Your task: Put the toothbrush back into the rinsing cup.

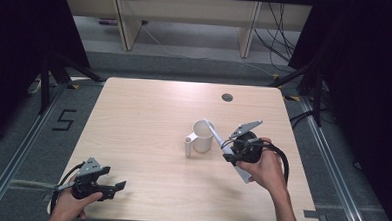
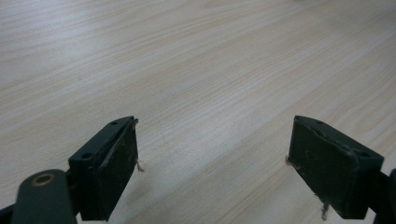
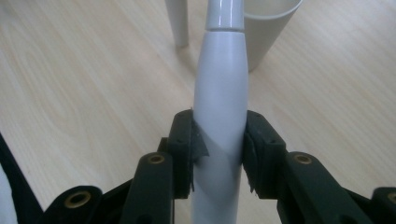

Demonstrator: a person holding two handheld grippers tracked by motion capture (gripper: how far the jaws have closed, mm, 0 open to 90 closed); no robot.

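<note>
The right gripper (image 1: 231,151), at about four o'clock on the bench (image 1: 148,118), has its fingers (image 3: 183,140) clamped on the thick handle of a white electric toothbrush (image 3: 219,93). In the high view the toothbrush (image 1: 221,141) slants up from the hand toward eleven o'clock, its slim neck ending over the rim of a white cup (image 1: 202,136) near the bench's middle. A small white tube (image 1: 188,146) stands upright just beside the cup at its eight o'clock. The left gripper (image 1: 114,188) rests low at the bench's seven o'clock corner, its fingers (image 2: 112,168) spread well apart over bare wood with nothing between them.
</note>
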